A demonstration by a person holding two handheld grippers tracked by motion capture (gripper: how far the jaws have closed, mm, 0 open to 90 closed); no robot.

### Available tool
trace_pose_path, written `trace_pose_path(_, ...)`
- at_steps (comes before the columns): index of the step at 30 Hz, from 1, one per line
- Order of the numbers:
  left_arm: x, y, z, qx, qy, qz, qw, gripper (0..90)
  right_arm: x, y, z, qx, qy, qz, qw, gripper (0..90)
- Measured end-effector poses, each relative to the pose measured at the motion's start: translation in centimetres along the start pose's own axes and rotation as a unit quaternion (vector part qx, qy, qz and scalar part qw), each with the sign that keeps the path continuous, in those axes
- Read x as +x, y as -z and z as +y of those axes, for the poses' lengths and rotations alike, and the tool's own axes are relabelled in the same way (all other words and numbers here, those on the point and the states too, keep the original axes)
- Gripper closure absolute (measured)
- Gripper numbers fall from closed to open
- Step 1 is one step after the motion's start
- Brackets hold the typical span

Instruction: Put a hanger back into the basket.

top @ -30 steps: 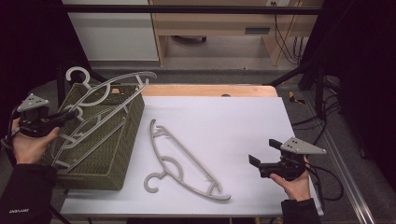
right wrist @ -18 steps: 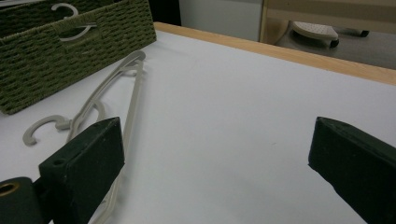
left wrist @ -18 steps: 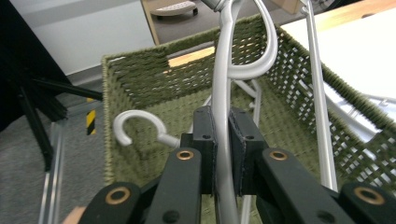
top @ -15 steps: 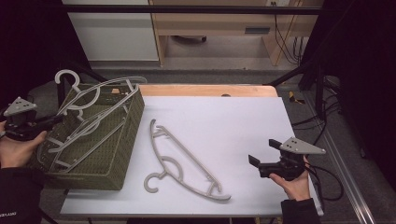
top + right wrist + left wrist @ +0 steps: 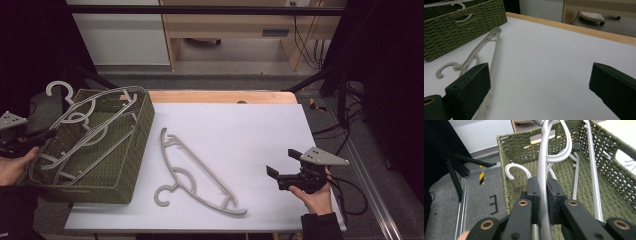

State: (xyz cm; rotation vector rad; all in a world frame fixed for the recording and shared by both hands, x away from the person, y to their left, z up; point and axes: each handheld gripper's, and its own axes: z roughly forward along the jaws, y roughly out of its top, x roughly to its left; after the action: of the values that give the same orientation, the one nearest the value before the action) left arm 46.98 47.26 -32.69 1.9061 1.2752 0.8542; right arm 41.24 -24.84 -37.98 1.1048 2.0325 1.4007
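White tabletop (image 5: 235,125) carries a green woven basket (image 5: 127,165) at its left edge and one pale hanger (image 5: 197,172) lying flat beside it, its long axis running from the basket's near corner diagonally toward the person. The left gripper (image 5: 543,195) is clamped on a grey hanger (image 5: 543,170) resting in the basket. The right gripper (image 5: 282,167), jaws spread wide and empty, hovers just right of the flat hanger and is the nearer one to it.
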Motion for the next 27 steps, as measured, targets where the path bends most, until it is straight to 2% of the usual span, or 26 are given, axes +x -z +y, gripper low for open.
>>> trace_pose_path(6, -0.2, -0.7, -0.5, 0.019, -0.012, 0.007, 0.9997, 81.7, 0.0, -0.1, 0.0, 0.003, 0.002, 0.0, 1.0, 3.7)
trace_pose_path(14, -1.4, -2.3, -0.9, 0.035, -0.025, 0.014, 0.999, 81.7, 0.1, -0.1, 0.0, 0.003, 0.001, 0.0, 1.0, 3.6)
trace_pose_path(18, -2.1, -3.3, -1.0, 0.048, -0.04, 0.019, 0.9979, 81.7, 0.1, -0.2, 0.0, 0.004, 0.001, 0.0, 1.0, 3.6)
trace_pose_path(20, -2.3, -3.7, -1.2, 0.052, -0.039, 0.025, 0.9976, 81.7, 0.1, -0.1, 0.0, 0.003, 0.002, 0.0, 1.0, 3.6)
trace_pose_path(23, -1.9, -3.8, -1.7, 0.058, -0.021, 0.014, 0.998, 81.6, 0.0, -0.1, 0.0, 0.003, 0.002, 0.001, 1.0, 3.7)
trace_pose_path(27, -2.1, -4.4, -2.2, 0.088, -0.028, 0.02, 0.9955, 81.1, 0.1, -0.1, 0.0, 0.002, 0.001, 0.001, 1.0, 3.7)
